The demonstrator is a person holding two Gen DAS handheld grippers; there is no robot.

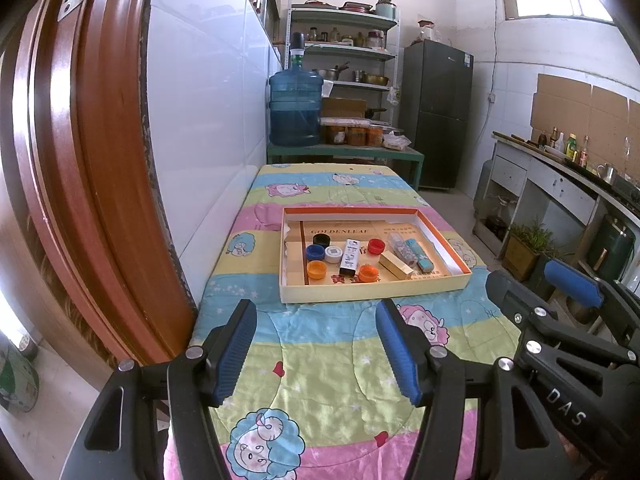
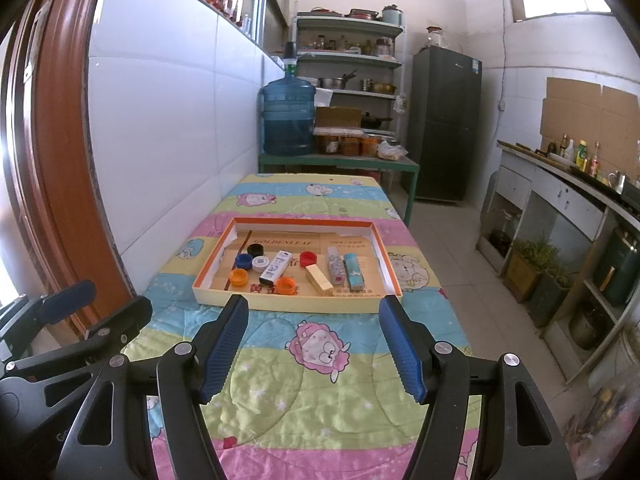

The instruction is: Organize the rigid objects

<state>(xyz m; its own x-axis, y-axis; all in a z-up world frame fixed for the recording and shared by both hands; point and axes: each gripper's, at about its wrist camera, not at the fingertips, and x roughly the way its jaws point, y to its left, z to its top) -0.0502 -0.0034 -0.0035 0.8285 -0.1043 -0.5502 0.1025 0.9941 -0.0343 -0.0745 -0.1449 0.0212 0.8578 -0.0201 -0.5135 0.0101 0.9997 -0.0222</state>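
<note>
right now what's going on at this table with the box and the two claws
A person holds two claws over a quilt-covered table, both open and empty. The left claw and right claw hover short of a shallow box. Inside it lie six bottle caps, such as an orange cap, and four small rectangular packs, including a gold pack. Nothing is gripped.

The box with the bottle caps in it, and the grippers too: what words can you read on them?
"GOLDENLEAF": printed on the floor of the box, at the back.
"DAS": on the black body of the right gripper, seen from the left wrist.
Large red Chinese characters at the box's front: partly covered.
Print on the small upright packs: too small to read.
</note>
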